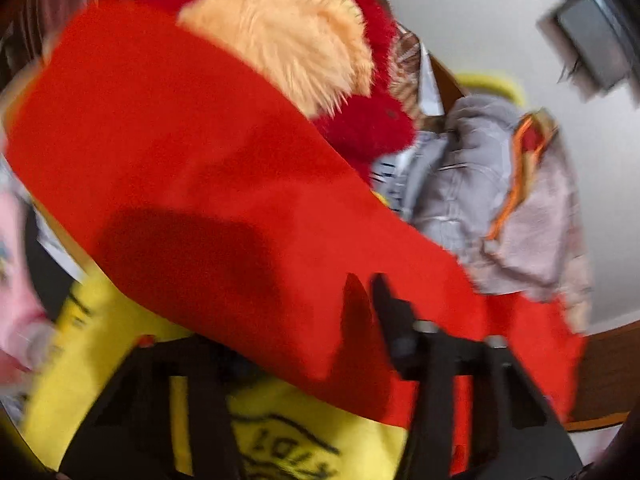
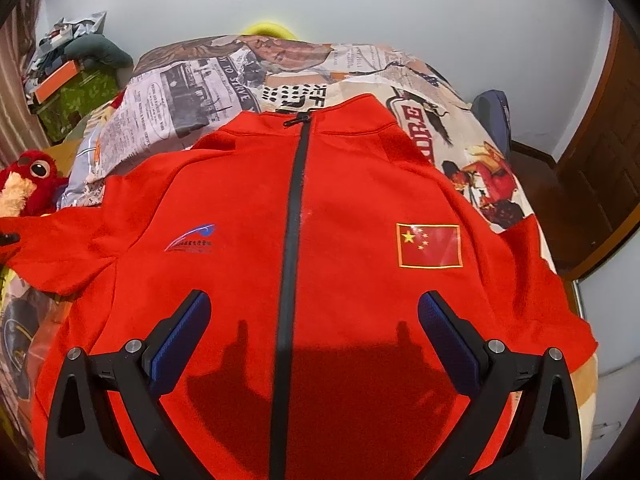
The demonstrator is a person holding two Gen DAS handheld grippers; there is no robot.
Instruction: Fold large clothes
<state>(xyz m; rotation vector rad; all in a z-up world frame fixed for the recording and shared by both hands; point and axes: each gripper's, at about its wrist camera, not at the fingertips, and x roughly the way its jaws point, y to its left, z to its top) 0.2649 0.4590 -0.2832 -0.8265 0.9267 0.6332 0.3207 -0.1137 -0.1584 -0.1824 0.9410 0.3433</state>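
Red zip-front fleece jacket point(image 2: 340, 240) lies front-up and spread flat on the bed with the newspaper-print cover point(image 2: 224, 84), collar toward the far wall, black zipper point(image 2: 294, 216) closed down the centre line.

Right gripper point(image 2: 314, 312): fingers spread wide, blue pads point(image 2: 182, 332) facing each other, nothing between them. It hovers above the lower chest, straddling the zipper; contact with the cloth cannot be confirmed. A flag patch point(image 2: 430, 245) sits on one chest panel, a small blue logo point(image 2: 190, 240) on the other.

Left gripper point(image 1: 362, 304): view blurred. A red sleeve point(image 1: 208, 184) drapes across the frame and over the black fingers point(image 1: 390, 312); only one finger shows clearly, so I cannot tell whether they are clenched on the cloth or apart. In the right view the sleeve point(image 2: 56, 240) runs out to the frame edge, where a dark tip is just visible.

Outward: a yellow printed cloth point(image 1: 304, 436) under the sleeve, a red-and-cream plush toy point(image 2: 24, 184) beside the shoulder, a heap of grey garments point(image 1: 480, 184) beyond it.

Handling judgement: soft, thick, limp fabric, moderate weight, not slippery or fragile. It will sag and crease wherever unsupported; the zipper line gives a slightly stiffer axis. Best holds are probably the cuff and shoulder seam for bringing the sleeve inward, then hem corners for the lengthwise fold. Pinch one layer's edge, not bulk.
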